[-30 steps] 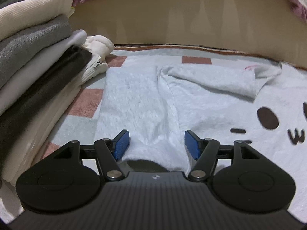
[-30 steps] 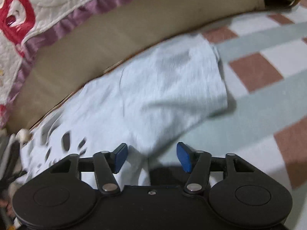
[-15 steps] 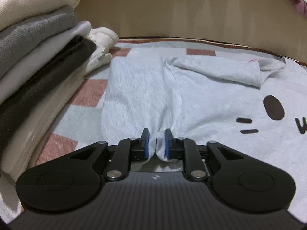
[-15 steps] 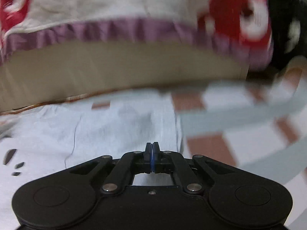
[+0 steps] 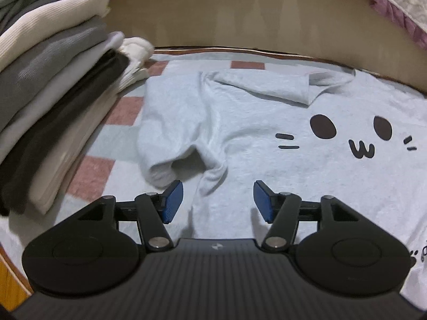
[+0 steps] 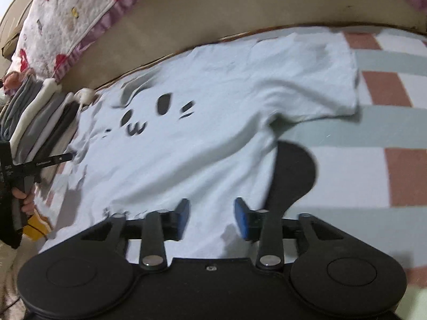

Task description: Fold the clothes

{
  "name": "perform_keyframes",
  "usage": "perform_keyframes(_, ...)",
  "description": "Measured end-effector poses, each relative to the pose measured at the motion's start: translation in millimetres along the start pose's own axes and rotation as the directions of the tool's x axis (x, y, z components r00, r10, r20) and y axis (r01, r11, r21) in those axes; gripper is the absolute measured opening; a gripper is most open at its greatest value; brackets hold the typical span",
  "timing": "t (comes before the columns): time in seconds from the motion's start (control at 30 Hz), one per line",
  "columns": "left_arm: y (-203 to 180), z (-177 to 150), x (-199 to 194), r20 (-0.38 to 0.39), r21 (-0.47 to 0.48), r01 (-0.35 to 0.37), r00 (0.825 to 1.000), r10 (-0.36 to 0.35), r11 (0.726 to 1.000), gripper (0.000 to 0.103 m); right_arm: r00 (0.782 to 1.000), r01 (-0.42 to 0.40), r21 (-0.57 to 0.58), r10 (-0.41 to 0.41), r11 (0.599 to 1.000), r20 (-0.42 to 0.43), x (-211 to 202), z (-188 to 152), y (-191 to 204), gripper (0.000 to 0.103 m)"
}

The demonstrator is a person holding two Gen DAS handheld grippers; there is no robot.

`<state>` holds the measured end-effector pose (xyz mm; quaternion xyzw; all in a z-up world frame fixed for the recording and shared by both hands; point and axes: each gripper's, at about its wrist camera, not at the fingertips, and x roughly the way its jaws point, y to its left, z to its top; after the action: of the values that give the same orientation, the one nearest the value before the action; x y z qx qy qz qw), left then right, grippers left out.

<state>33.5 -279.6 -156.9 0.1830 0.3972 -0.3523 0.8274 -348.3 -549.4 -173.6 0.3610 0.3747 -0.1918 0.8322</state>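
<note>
**Both grippers have let go of the T-shirt**

Half a second ago the left gripper (image 5: 218,200) was pinched on a bunch of cloth at the shirt's armpit and the right gripper (image 6: 211,218) was closed tight. Now both stand with their blue pads well apart and nothing between them. The left one hangs just short of the crumpled spot it released; the right one hovers over the lower body of the shirt, pads wide, holding nothing.

The pale blue T-shirt (image 5: 267,138) lies face up on the checked blanket (image 6: 347,176), its cat-face print (image 5: 360,136) showing. In the left view, the sleeve (image 5: 170,133) near the left gripper is rucked up, its cuff gaping open in a loop, and a small twisted ridge of cloth stands where the pinch was. The collar area near the bed's padded board (image 5: 240,21) is folded over on itself. The other sleeve (image 6: 320,80) lies flat and spread out in the right view. A stack of folded clothes (image 5: 53,93) sits just beside the rumpled sleeve.

My reading: the tug was a straightening pull, not a fold. No fold has been made yet, so the task is at its start. The bunched sleeve probably needs flattening before it can be turned inward
</note>
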Motion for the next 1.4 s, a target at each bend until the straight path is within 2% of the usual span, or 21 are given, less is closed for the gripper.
perform_keyframes(0.1,11,1,-5,0.033,-0.041,0.024,0.999,-0.022,0.999,0.058,0.998,0.046,-0.062,-0.044,0.997,0.037,2,9,14,0.054)
perform_keyframes(0.17,10,3,-6,0.064,-0.025,0.032,0.998,-0.03,0.999,0.058,0.995,0.087,-0.114,-0.079,0.99,0.066,7,24,25,0.054)
perform_keyframes(0.33,4,10,5,0.085,-0.008,0.086,0.993,-0.085,0.996,0.058,0.995,0.052,-0.202,-0.035,0.978,0.089,12,74,80,0.055)
perform_keyframes(0.4,2,17,15,0.076,-0.016,0.104,0.992,-0.103,0.994,0.058,0.996,0.066,-0.242,-0.049,0.968,0.076,18,90,114,0.064)
perform_keyframes(0.43,2,23,20,0.069,-0.016,0.105,0.992,-0.104,0.994,0.058,0.997,0.067,-0.259,-0.054,0.964,0.056,24,96,134,0.072)
perform_keyframes(0.5,2,38,33,0.057,0.001,0.075,0.996,-0.075,0.997,0.058,0.997,0.062,-0.318,-0.074,0.946,-0.025,43,102,168,0.073)
perform_keyframes(0.53,3,45,39,0.05,0.018,0.041,0.998,-0.042,0.999,0.058,0.994,0.06,-0.377,-0.092,0.924,-0.066,57,102,187,0.073)
perform_keyframes(0.6,8,55,50,0.06,0.058,-0.066,0.996,0.063,0.996,0.058,0.991,0.069,-0.5,-0.119,0.863,-0.069,82,99,215,0.072)
perform_keyframes(0.63,16,57,54,0.067,0.042,-0.118,0.991,0.115,0.992,0.058,0.991,0.071,-0.553,-0.124,0.83,-0.058,97,97,228,0.072)
perform_keyframes(0.67,29,54,56,0.06,-0.01,-0.126,0.99,0.127,0.992,0.058,0.991,0.071,-0.589,-0.122,0.805,-0.047,112,97,238,0.071)
perform_keyframes(0.7,44,51,59,0.05,-0.065,-0.13,0.99,0.133,0.989,0.058,0.993,0.067,-0.598,-0.112,0.798,-0.038,127,98,245,0.071)
perform_keyframes(0.8,94,38,74,-0.024,-0.255,-0.056,0.998,0.051,0.965,0.058,0.997,0.045,-0.564,-0.069,0.825,-0.022,169,105,258,0.069)
perform_keyframes(0.93,126,37,82,-0.02,-0.349,-0.091,0.996,0.089,0.933,0.058,0.996,0.012,-0.438,-0.05,0.899,-0.074,219,120,251,0.062)
perform_keyframes(1.0,135,40,88,-0.019,-0.406,-0.024,1.0,0.018,0.913,0.058,0.997,-0.005,-0.369,-0.023,0.929,-0.072,236,123,247,0.062)
perform_keyframes(1.07,136,43,98,-0.045,-0.427,-0.007,0.999,-0.014,0.904,0.063,0.999,0.014,-0.349,-0.029,0.937,-0.038,252,126,245,0.062)
perform_keyframes(1.13,125,49,103,-0.051,-0.36,-0.06,0.998,0.045,0.931,0.07,0.998,0.058,-0.363,-0.062,0.93,0.002,268,130,246,0.062)
perform_keyframes(1.27,104,52,117,-0.016,-0.263,-0.092,0.996,0.091,0.96,0.086,0.992,0.125,-0.437,-0.097,0.891,0.086,295,147,257,0.062)
perform_keyframes(1.4,85,49,122,0.076,-0.177,-0.09,0.992,0.105,0.98,0.087,0.977,0.209,-0.46,-0.163,0.863,0.139,310,178,262,0.062)
